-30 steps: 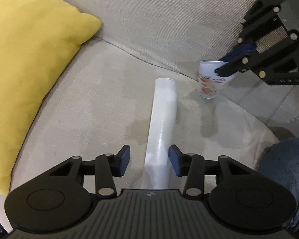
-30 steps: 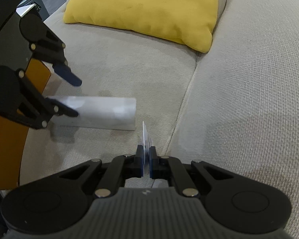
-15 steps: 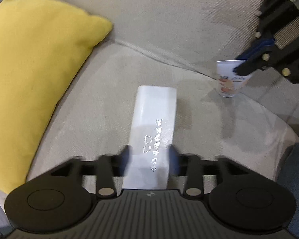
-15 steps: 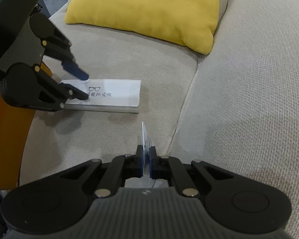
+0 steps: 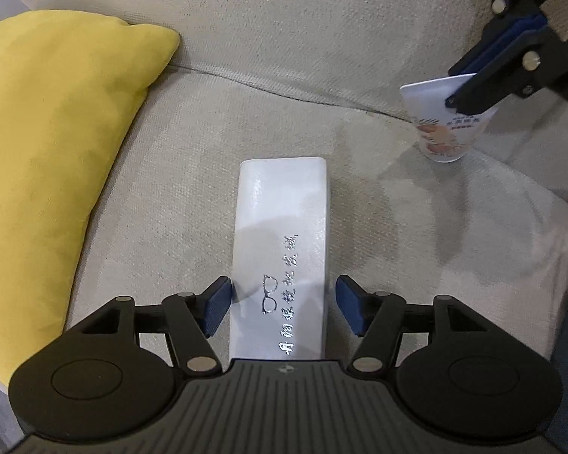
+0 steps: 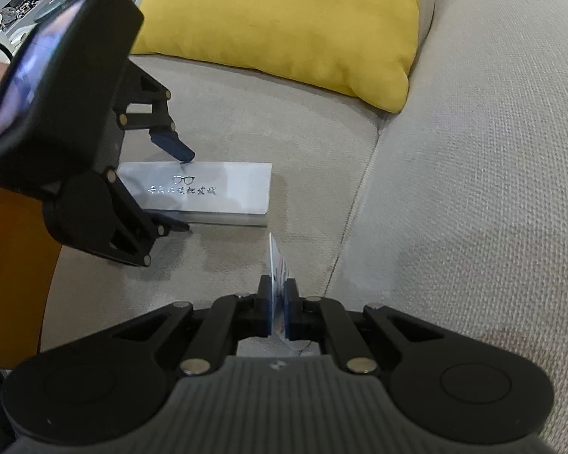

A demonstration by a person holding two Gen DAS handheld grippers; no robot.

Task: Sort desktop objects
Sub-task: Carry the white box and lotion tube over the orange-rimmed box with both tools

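White glasses case (image 5: 280, 261) lies flat on the beige sofa seat (image 5: 163, 189), left gripper (image 5: 284, 306) opening around it, pads clear, while the right gripper (image 6: 278, 312) clamps a small tube (image 5: 445, 128) near the yellow cushion (image 6: 284, 22).

I see a white glasses case (image 5: 280, 249), long and rectangular with a small spectacles logo and a line of silver characters printed on its lid, lying flat and closed on the beige sofa seat (image 5: 170, 196), near the yellow cushion (image 5: 53, 159) and off to its right in my left view. A small white tube (image 5: 441, 128) with an orange picture and dark print hangs cap-down just over the seat by the backrest seam, well apart from the cushion, beyond the case.
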